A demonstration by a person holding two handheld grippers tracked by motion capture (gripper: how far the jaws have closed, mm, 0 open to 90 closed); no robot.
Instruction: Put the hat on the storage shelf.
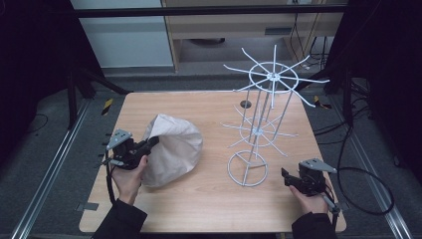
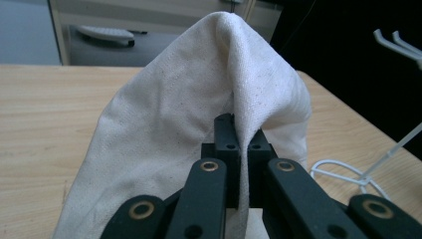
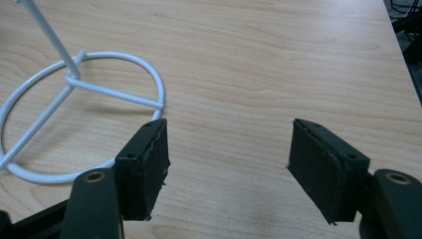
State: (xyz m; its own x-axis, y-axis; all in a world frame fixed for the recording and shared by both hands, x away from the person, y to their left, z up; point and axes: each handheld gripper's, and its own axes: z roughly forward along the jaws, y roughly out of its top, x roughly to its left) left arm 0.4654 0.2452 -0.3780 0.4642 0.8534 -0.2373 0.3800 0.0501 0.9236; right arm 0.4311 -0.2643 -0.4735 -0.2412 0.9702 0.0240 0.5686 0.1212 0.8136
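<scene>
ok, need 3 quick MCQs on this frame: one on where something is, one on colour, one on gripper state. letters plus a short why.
1. Where does the wire rack stand relative to the cloth bag?
A. To the person's left of it
B. To the person's right of it
C. On top of it

2. What colour is the wire rack?
A. Black
B. Red
C. White

3. What is the left gripper doing?
A. Shut on a fold of the cloth bag
B. Open over bare table
C. Clamped on the rack's base ring

Answers: 1 B, the high view shows the rack right of the bag. 2 C, its wires are white. 3 A, fabric is pinched between its jaws, while the right gripper is open.
</scene>
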